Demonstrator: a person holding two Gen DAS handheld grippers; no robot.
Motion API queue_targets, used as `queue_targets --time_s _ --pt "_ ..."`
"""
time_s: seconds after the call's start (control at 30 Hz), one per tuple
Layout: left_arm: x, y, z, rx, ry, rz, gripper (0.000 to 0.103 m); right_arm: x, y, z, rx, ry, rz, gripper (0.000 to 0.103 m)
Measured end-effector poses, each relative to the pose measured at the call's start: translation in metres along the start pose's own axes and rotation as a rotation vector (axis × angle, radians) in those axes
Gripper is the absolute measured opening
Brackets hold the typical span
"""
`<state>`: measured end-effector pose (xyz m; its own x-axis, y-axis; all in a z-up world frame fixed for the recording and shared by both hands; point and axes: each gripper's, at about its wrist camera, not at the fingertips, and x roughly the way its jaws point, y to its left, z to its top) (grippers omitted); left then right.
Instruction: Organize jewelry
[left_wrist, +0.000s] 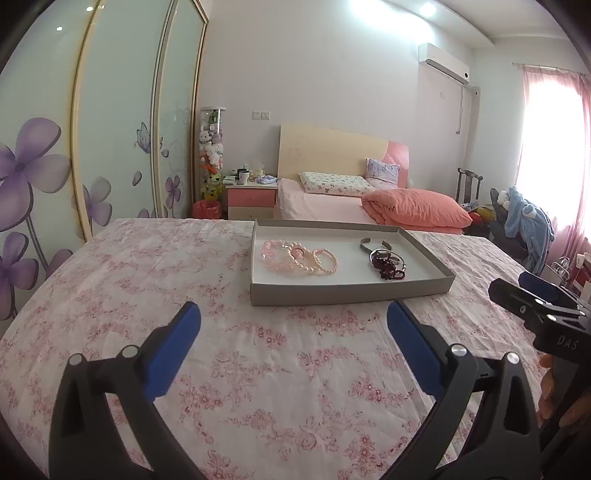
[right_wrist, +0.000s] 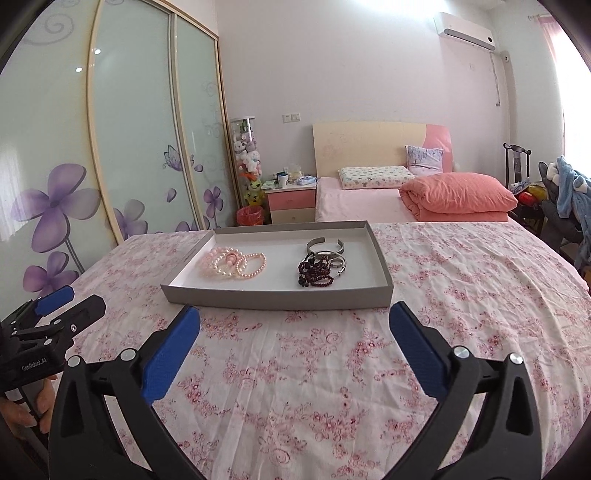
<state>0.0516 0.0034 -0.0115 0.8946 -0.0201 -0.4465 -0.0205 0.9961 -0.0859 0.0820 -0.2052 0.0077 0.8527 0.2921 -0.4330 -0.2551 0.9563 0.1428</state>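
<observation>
A shallow grey tray (left_wrist: 347, 290) (right_wrist: 273, 301) lies on the floral tablecloth. In its left half sit several pink pearl bracelets (left_wrist: 299, 256) (right_wrist: 232, 263). In its right half sit a dark red bead bracelet (left_wrist: 386, 264) (right_wrist: 314, 273), a silver cuff (left_wrist: 375, 245) (right_wrist: 325, 244) and silver rings (right_wrist: 338, 262). My left gripper (left_wrist: 293, 321) is open and empty, just short of the tray's near edge. My right gripper (right_wrist: 294, 323) is open and empty, also just in front of the tray. Each gripper shows at the side of the other's view (left_wrist: 532, 299) (right_wrist: 66, 310).
The table (left_wrist: 110, 295) (right_wrist: 480, 295) is covered by a pink floral cloth. Behind it stand a bed (left_wrist: 332, 206) with a coral duvet, a nightstand (left_wrist: 251, 197), a wardrobe with flower doors (left_wrist: 110, 147) and a chair with clothes (left_wrist: 524, 218).
</observation>
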Motion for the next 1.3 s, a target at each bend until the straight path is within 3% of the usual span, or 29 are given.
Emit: queue_targets --time_s 0.43,1.3 --pt "-0.018 -0.002 -0.009 -0.005 -0.042 0.014 0.099 -0.024 0.005 -0.015 -0.017 -0.077 0.008 0.101" --pt "-0.019 -0.003 -0.010 -0.005 -0.052 0.030 0.099 -0.024 0.004 -0.016 -0.005 -0.082 0.001 0.101"
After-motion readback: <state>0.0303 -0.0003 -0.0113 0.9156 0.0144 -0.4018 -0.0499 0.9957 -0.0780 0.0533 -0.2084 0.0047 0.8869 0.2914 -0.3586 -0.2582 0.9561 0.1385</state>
